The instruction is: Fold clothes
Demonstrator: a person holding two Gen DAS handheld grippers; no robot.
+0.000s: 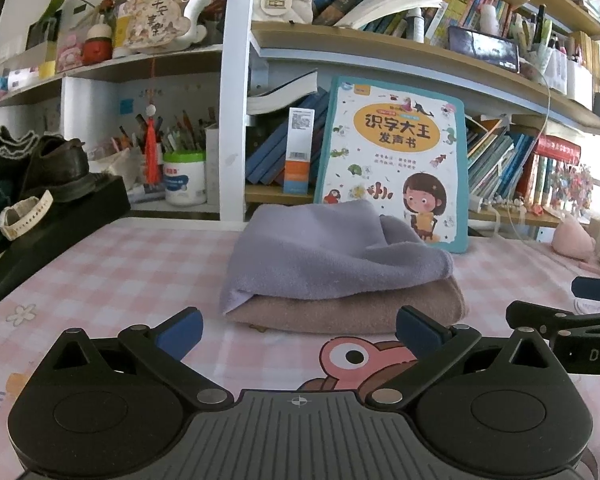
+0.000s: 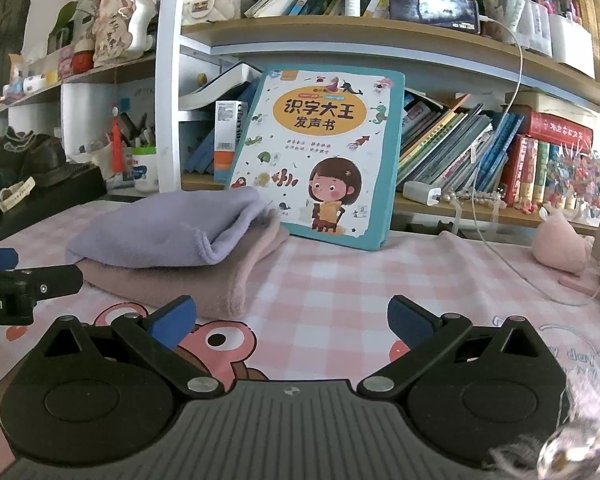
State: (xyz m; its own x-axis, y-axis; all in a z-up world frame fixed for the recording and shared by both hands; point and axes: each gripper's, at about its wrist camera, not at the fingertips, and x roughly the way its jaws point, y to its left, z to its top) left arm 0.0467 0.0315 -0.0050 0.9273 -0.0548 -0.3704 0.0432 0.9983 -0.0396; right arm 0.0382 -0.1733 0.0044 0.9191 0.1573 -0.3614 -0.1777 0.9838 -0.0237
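Observation:
A folded lavender cloth (image 1: 320, 256) lies on top of a folded dusty-pink cloth (image 1: 348, 310) on the pink checked tablecloth (image 1: 100, 280). In the right wrist view the lavender cloth (image 2: 168, 232) and the pink cloth (image 2: 204, 280) sit to the left. My left gripper (image 1: 300, 334) is open and empty, just in front of the stack. My right gripper (image 2: 292, 322) is open and empty, to the right of the stack. The right gripper's fingers (image 1: 592, 290) show at the right edge of the left wrist view.
A children's book (image 1: 400, 160) leans upright against the shelf just behind the stack. A black box (image 1: 56, 232) with shoes stands at the left. A pink plush toy (image 2: 556, 240) and a white cable (image 2: 500, 248) lie at the right. Bookshelves fill the back.

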